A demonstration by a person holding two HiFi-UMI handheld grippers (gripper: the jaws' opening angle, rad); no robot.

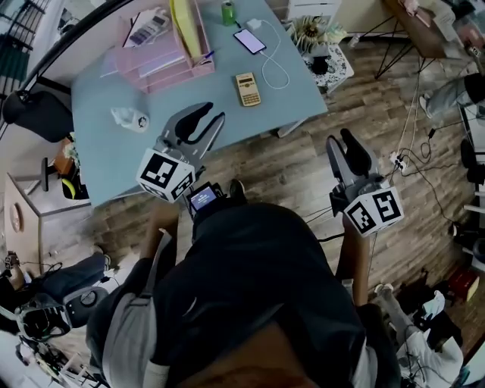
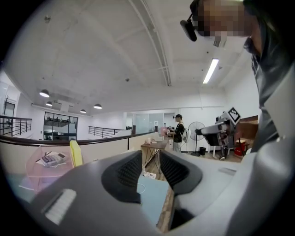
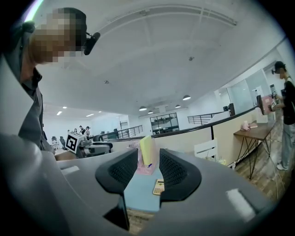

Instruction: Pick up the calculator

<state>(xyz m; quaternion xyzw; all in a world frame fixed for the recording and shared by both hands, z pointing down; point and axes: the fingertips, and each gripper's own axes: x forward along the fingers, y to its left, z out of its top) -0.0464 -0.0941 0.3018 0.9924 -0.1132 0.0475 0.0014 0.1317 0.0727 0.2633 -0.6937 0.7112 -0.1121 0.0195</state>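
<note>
The calculator (image 1: 247, 89), tan with dark keys, lies flat on the light blue table (image 1: 114, 151), right of its middle. In the right gripper view the calculator (image 3: 158, 186) shows far off through the gap between the jaws. My left gripper (image 1: 214, 115) hovers over the table's near edge, short of the calculator and to its left, open and empty. In its own view the left gripper (image 2: 150, 166) frames only a table corner. My right gripper (image 1: 339, 139) hangs over the wooden floor right of the table, open; the right gripper (image 3: 148, 168) holds nothing.
A pink desk organiser (image 1: 163, 53) with a yellow folder (image 1: 186, 26) stands at the table's back. A phone (image 1: 249, 41) on a white cable, a green bottle (image 1: 228, 13) and a crumpled white wad (image 1: 130, 117) also lie there. A person (image 2: 178, 131) stands far off.
</note>
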